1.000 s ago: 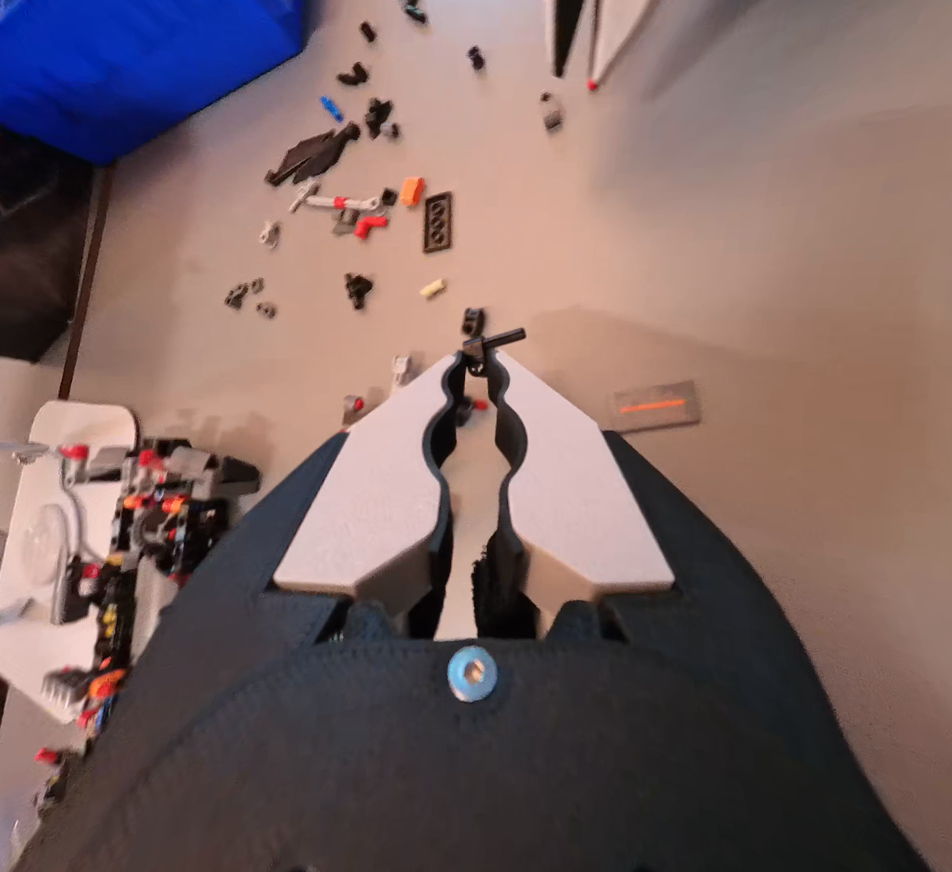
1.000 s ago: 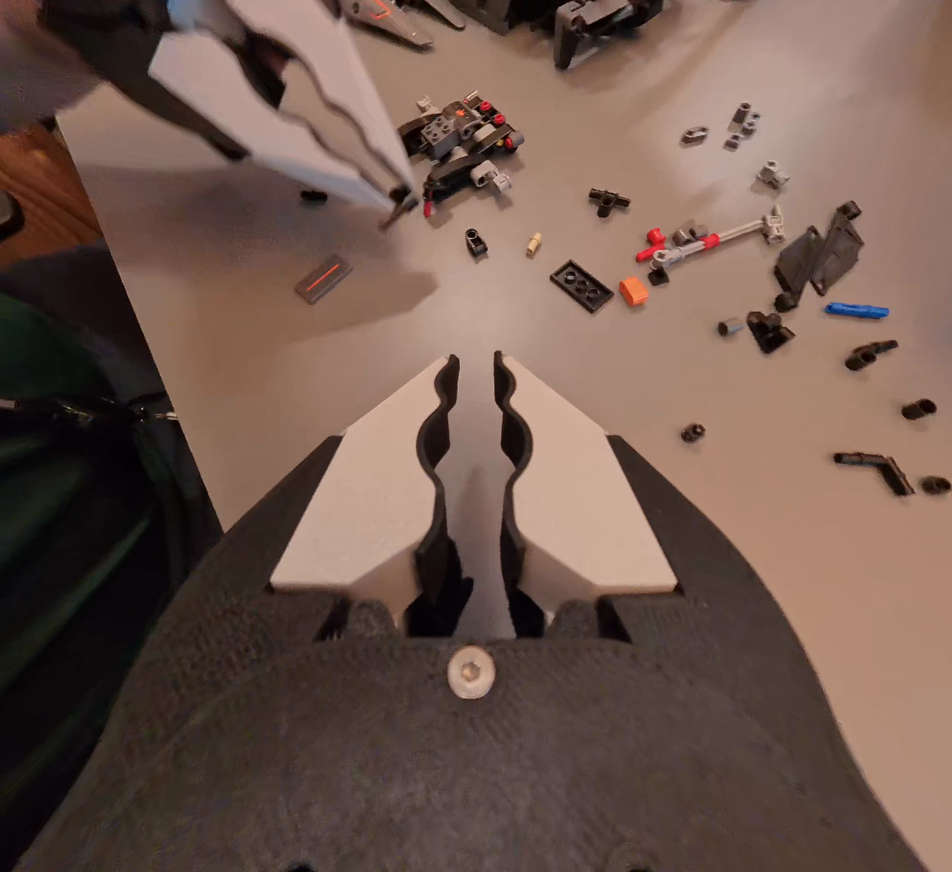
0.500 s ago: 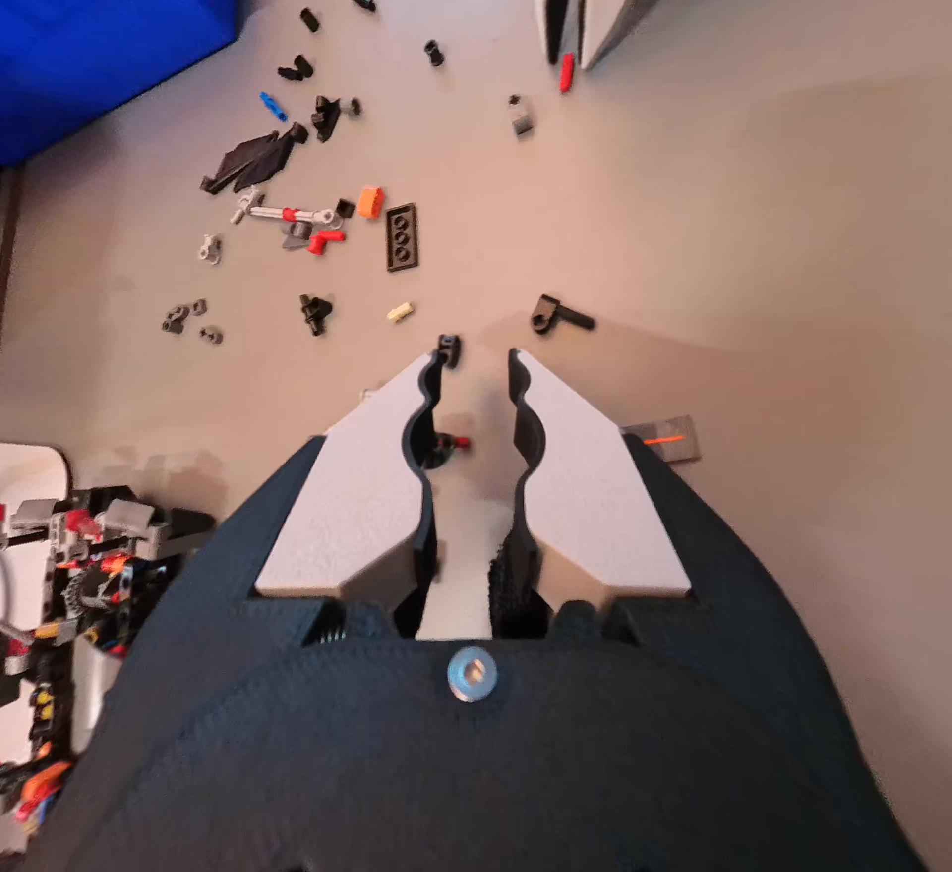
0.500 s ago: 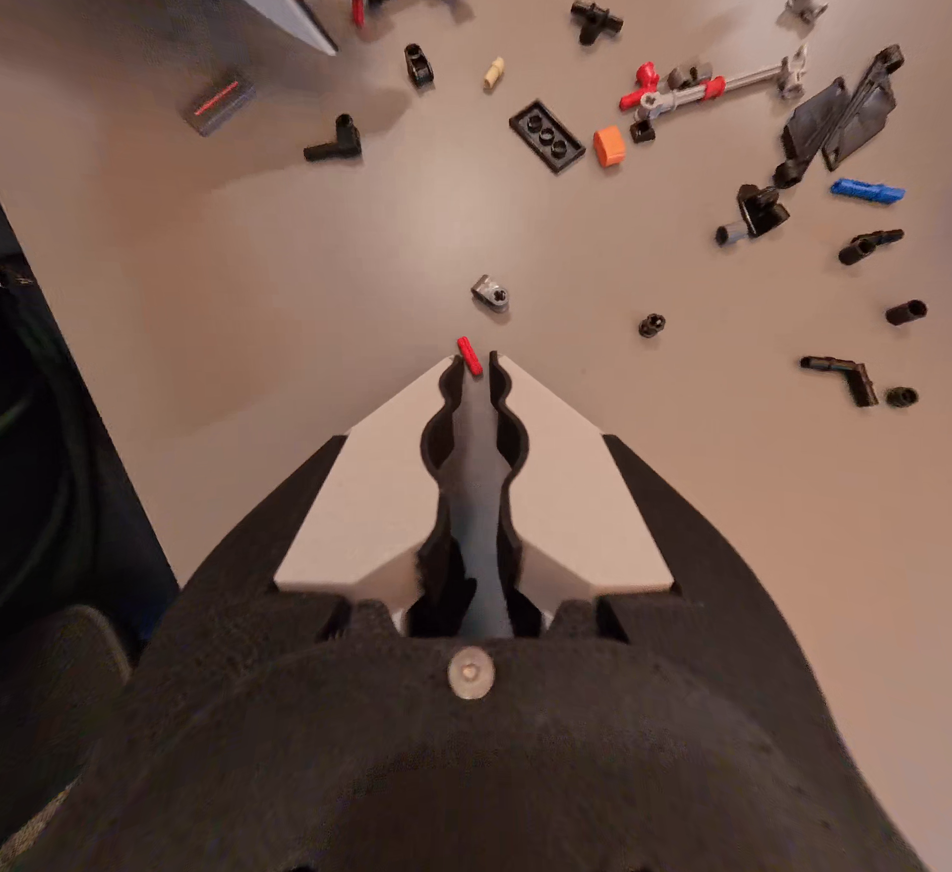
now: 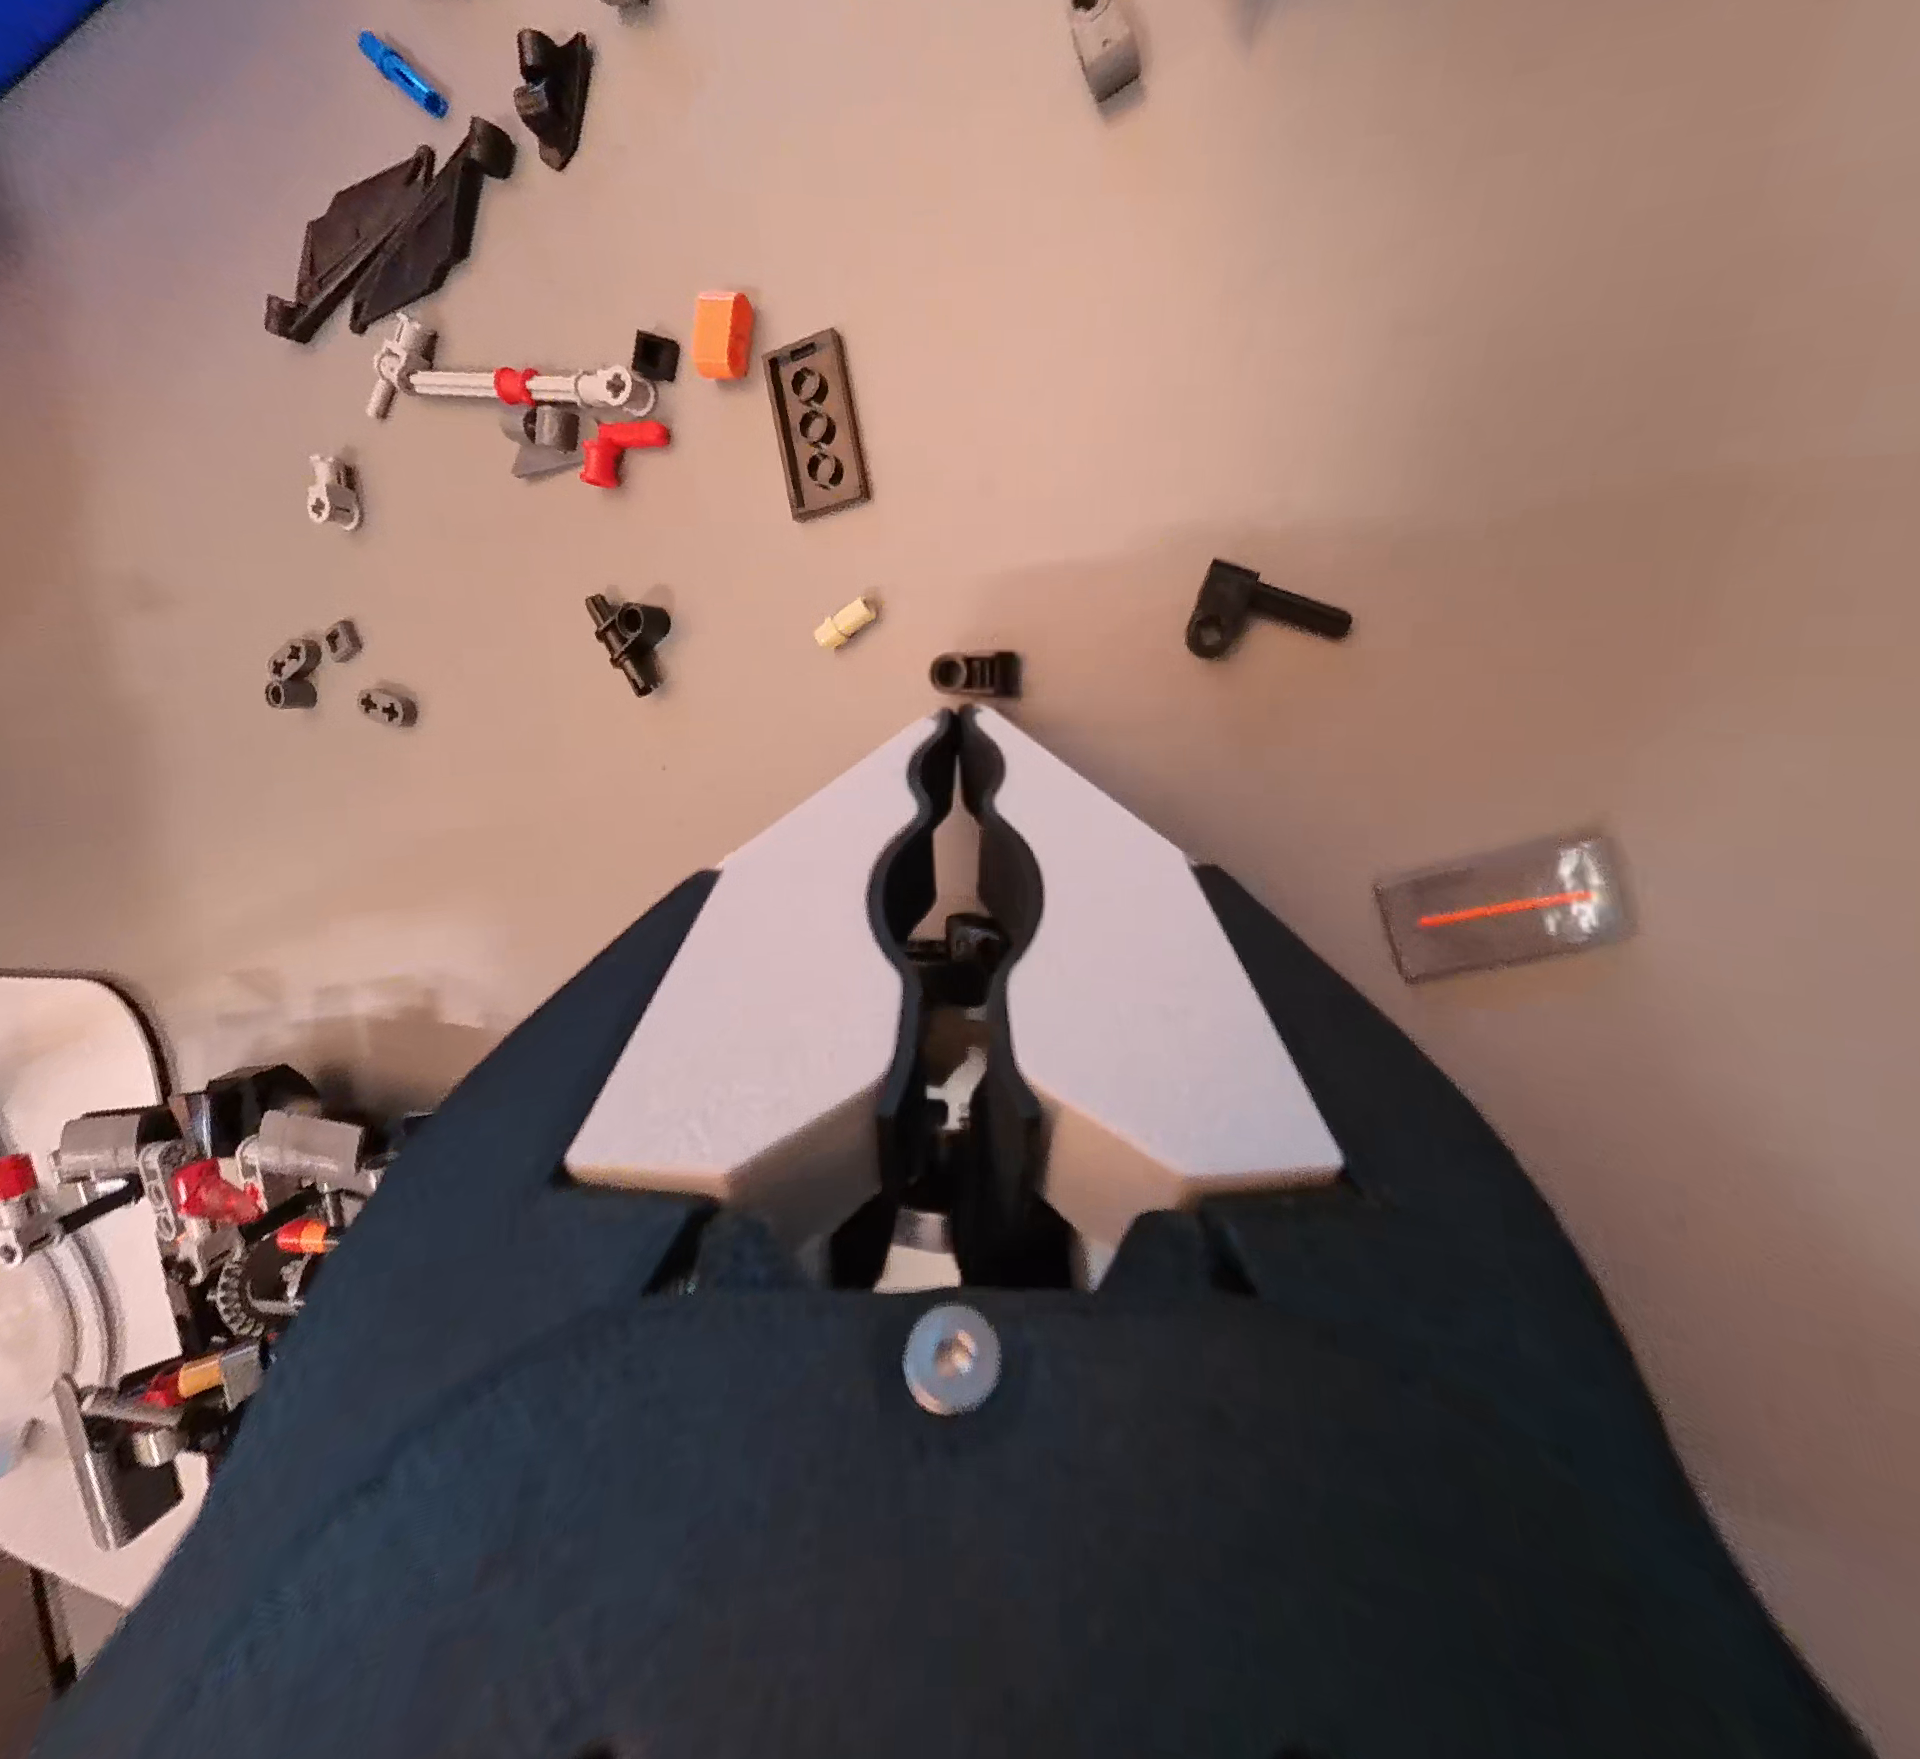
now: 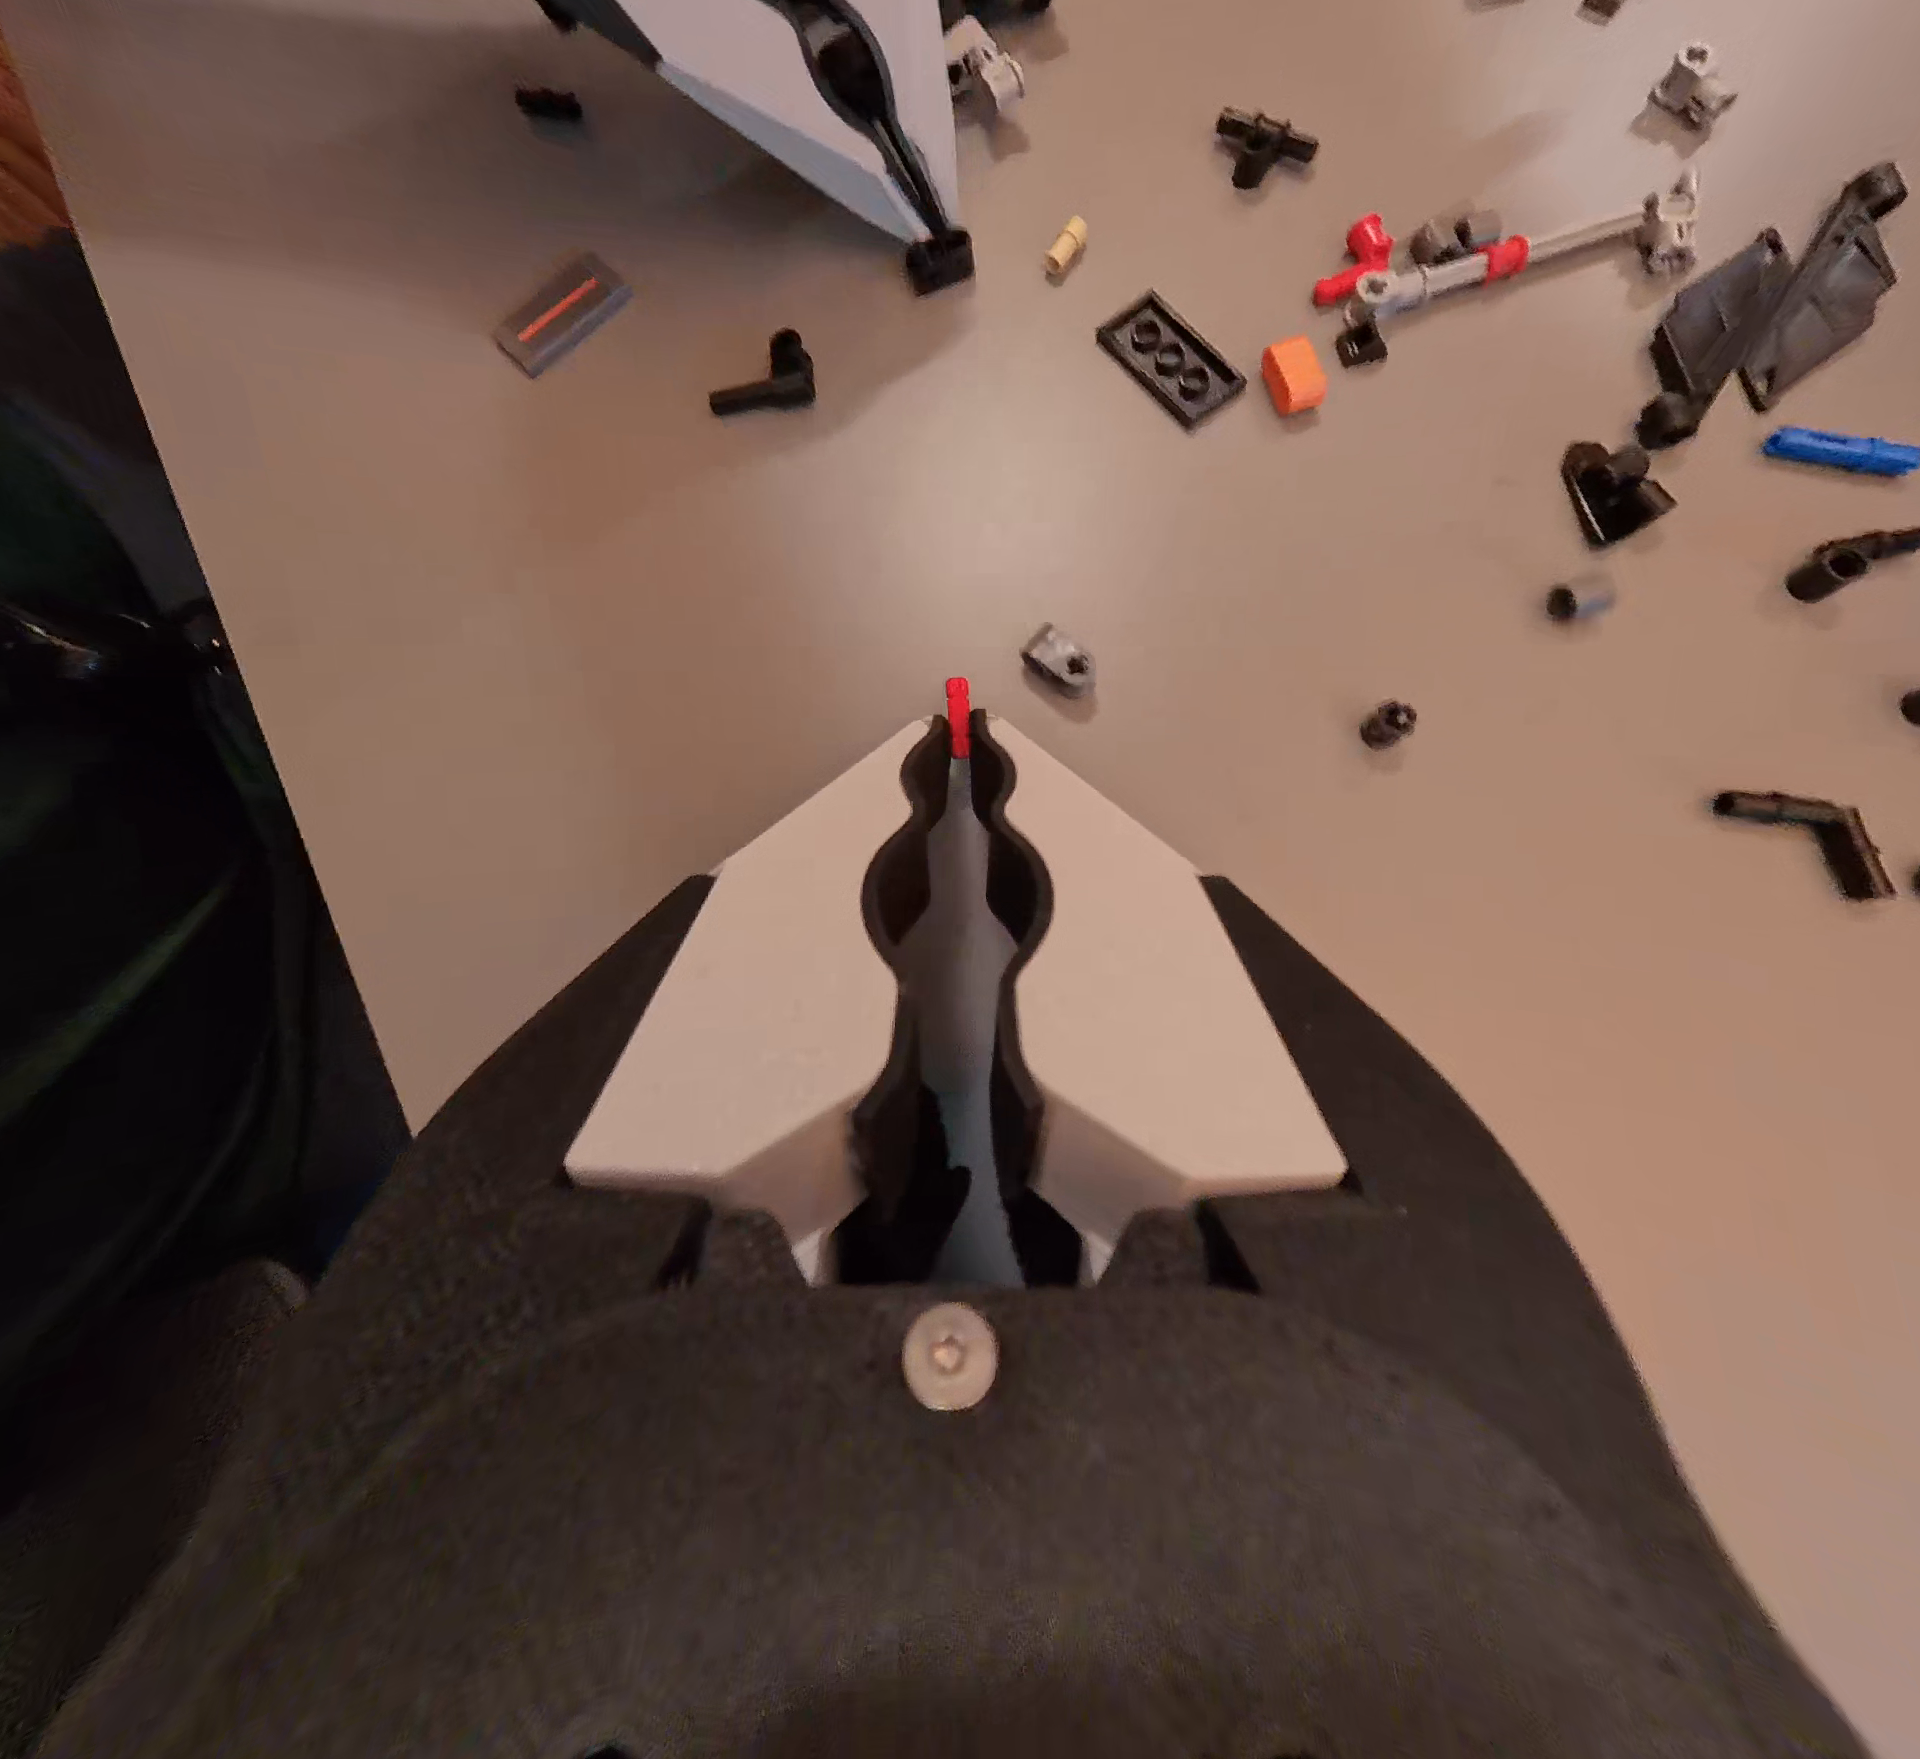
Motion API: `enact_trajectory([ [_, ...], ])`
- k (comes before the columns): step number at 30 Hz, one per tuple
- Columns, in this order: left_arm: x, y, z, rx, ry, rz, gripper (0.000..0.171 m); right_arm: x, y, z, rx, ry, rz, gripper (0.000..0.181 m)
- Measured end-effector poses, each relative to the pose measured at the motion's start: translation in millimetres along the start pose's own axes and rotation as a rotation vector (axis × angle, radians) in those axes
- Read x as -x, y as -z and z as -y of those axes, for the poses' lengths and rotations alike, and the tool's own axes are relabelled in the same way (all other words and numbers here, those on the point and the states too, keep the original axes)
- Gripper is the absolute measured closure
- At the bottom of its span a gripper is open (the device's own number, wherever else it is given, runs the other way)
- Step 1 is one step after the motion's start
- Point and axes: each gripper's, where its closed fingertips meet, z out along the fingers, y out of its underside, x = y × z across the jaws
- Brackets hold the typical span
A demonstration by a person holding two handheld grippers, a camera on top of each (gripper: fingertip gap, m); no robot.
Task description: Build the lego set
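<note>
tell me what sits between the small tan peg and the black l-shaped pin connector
One small black connector, right at the shut left gripper's tips, between tan peg and L-shaped connector; left wrist view.

Grey table (image 5: 1351, 255) strewn with loose lego pieces (image 5: 582, 400).

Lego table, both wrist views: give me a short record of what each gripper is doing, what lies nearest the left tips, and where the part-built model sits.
right gripper: shut on a red pin, which sticks out past the tips
left gripper: shut, tips down at a small black connector; whether it grips it is unclear
nearest loose parts: tan pin, black L-shaped piece
part-built model: left edge of the left wrist view, partly on a white board
</note>
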Motion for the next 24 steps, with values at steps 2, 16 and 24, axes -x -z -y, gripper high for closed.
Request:
enact_trajectory([
  [2,-1,-1,2,0.005,0.034,0.006,0.171,6,-4,8,-0.011,0.002,0.007,0.180],
  [16,1,3,12,-0.065,-0.053,0.011,0.150,16,-25,28,-0.041,0.008,0.029,0.180],
  [24,-15,3,9,0.010,-0.099,-0.065,0.164,17,-25,27,-0.048,0.005,0.038,0.180],
])
